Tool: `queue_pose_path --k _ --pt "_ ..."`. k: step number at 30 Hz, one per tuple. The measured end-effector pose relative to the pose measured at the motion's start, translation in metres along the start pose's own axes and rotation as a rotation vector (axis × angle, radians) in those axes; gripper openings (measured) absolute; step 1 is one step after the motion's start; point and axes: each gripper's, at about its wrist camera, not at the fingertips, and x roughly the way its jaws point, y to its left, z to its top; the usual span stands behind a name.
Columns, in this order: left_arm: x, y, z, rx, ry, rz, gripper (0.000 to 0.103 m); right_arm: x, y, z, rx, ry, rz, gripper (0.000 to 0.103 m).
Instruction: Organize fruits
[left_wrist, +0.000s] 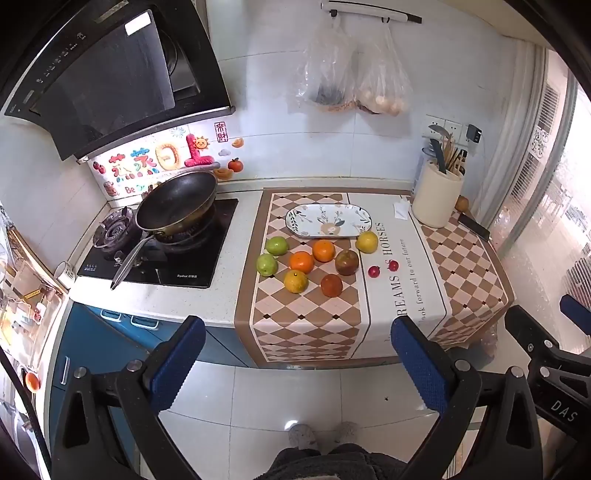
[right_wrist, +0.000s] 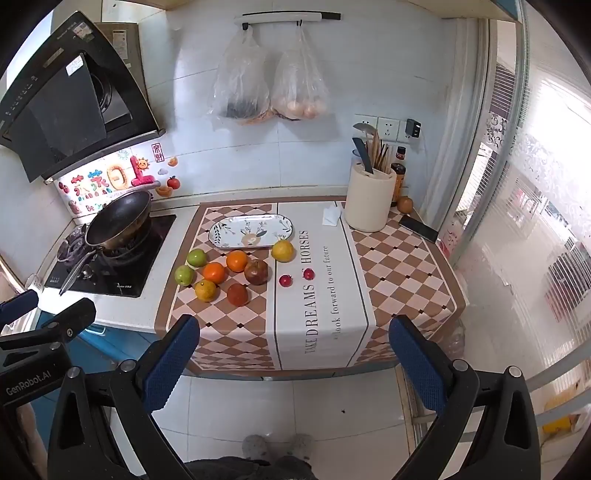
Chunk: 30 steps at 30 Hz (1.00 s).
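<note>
The left gripper (left_wrist: 297, 354) and the right gripper (right_wrist: 293, 352) both hang with blue-padded jaws spread wide and nothing between them, held out over the floor in front of a kitchen counter, well short of the fruit. On the checkered runner (left_wrist: 306, 317) lie loose fruits: two green apples (left_wrist: 271, 255), three oranges (left_wrist: 301, 261), a dark apple (left_wrist: 347, 261), a reddish fruit (left_wrist: 331, 285), a yellow fruit (left_wrist: 366, 242) and two small red ones (left_wrist: 374, 271). Just behind them sits an empty oval plate (left_wrist: 328, 220), with a frying pan (left_wrist: 176, 201) on the stove to the left.

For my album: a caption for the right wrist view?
Open right gripper faces loose fruit beside an empty plate.
</note>
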Motion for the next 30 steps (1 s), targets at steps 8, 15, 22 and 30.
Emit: queue_pose_path --k 8,15,22,30 --pt "0.0006 -0.0029 0.0007 0.002 0.003 0.004 0.103 -0.0010 -0.0075 0.0032 0.003 0.003 -0.006 0.103" --pt "0.0013 -0.0030 0.0008 0.003 0.001 0.005 0.103 0.0004 -0.0055 0.0018 0.001 0.004 -0.003 0.103" --pt "-0.0021 -0.0098 0.0074 0.000 -0.004 0.006 0.103 -0.0007 -0.0049 0.0017 0.004 0.004 -0.002 0.103" --pt "-0.0028 -0.0081 0.0060 0.001 -0.008 0.004 0.103 -0.0015 -0.0046 0.0016 0.004 0.001 -0.003 0.103"
